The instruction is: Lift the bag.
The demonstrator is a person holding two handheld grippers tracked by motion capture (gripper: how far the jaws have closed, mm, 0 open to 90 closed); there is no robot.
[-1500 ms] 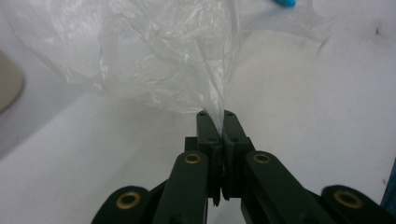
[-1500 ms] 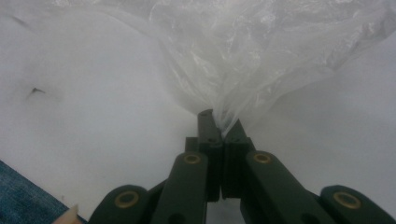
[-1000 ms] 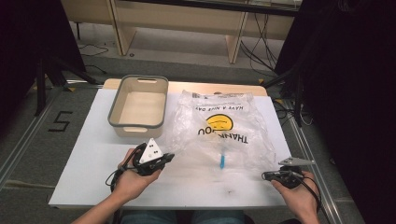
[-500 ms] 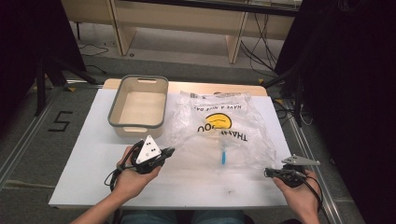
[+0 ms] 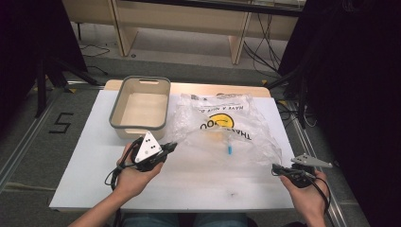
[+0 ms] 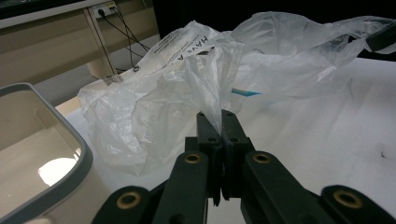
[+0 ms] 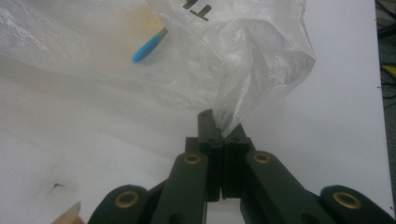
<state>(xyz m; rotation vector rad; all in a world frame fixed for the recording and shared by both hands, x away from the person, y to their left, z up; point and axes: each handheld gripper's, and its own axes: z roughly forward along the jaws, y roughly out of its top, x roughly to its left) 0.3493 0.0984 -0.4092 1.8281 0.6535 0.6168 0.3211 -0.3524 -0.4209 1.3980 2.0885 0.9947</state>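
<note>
A clear plastic bag (image 5: 222,130) printed with a yellow smiley is spread across the middle and right of the white desk (image 5: 198,182); a small blue item (image 5: 229,150) is seen through its film near the centre. A grey-rimmed beige bin (image 5: 141,108) stands at the far left of the desk, just beside the bag, and is seen empty. Bare desk surface is available along the near edge and to the left of the bin. The left tool (image 6: 221,122) is held low at the near left, its jaws clamped together on a gathered fold of the bag. The right tool (image 7: 219,127) is held at the near right corner, its jaws likewise clamped on the bag's film at its right edge.
</note>
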